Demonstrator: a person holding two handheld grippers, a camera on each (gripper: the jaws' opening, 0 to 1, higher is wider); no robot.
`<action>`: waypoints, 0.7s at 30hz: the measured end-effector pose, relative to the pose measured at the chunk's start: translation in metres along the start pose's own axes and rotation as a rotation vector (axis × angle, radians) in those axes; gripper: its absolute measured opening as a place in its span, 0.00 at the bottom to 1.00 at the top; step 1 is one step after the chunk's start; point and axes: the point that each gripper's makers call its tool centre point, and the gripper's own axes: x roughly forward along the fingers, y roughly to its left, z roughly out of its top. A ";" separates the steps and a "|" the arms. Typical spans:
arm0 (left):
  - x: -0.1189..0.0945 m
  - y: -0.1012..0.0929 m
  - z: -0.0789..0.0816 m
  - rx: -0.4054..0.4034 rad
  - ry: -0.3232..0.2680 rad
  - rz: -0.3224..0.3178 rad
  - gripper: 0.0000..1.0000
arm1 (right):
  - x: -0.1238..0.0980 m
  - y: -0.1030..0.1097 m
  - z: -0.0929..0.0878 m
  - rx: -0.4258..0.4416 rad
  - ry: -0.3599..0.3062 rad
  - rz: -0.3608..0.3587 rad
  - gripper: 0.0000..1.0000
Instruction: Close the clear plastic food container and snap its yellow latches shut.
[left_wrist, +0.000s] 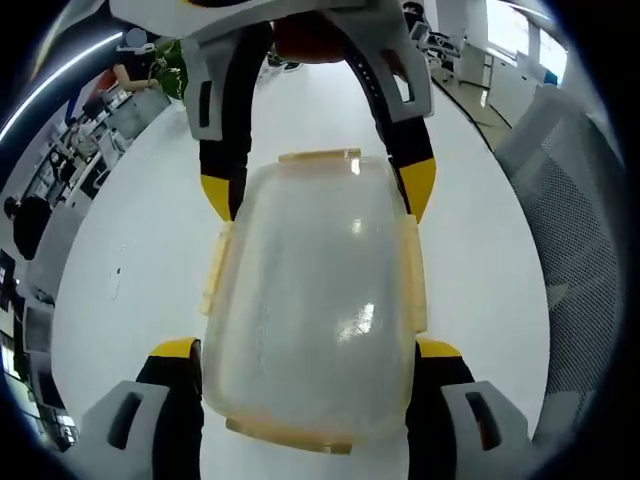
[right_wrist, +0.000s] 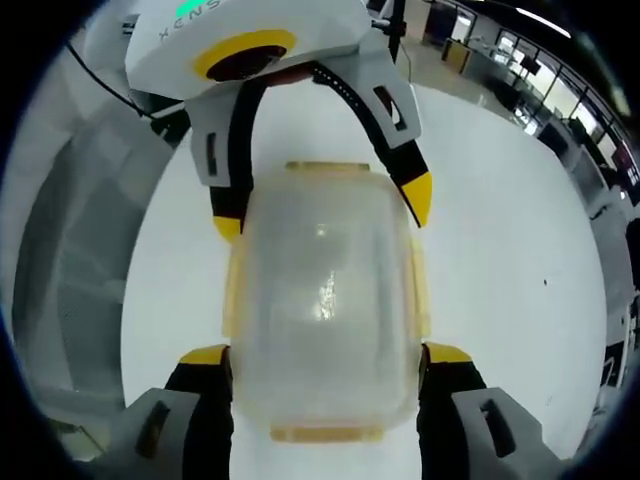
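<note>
The clear plastic container (left_wrist: 310, 300) lies on the white table with its lid on, and fogged walls hide what is inside. Yellow latches show on its long sides (left_wrist: 214, 272) and on its short ends (left_wrist: 320, 156). My left gripper (left_wrist: 308, 350) grips the near end, one yellow-tipped jaw against each long side. From the far end, my right gripper (left_wrist: 318, 190) holds the container the same way. In the right gripper view, the container (right_wrist: 325, 300) sits between my right gripper's (right_wrist: 325, 354) jaws, with my left gripper (right_wrist: 322, 205) at its far end.
The white table (left_wrist: 130, 250) spreads out on all sides of the container. A grey mesh chair back (left_wrist: 570, 220) stands to the right in the left gripper view. Desks and seated people (left_wrist: 130, 75) are far behind.
</note>
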 end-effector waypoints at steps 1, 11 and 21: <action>0.001 0.001 0.000 0.000 0.000 0.000 0.85 | 0.000 -0.001 0.000 0.000 0.000 0.000 0.76; 0.003 0.010 0.000 0.002 -0.005 -0.003 0.85 | 0.001 -0.010 0.000 0.002 0.001 0.001 0.76; 0.004 0.013 0.000 0.005 -0.012 -0.007 0.85 | 0.002 -0.013 0.000 0.006 -0.001 0.001 0.77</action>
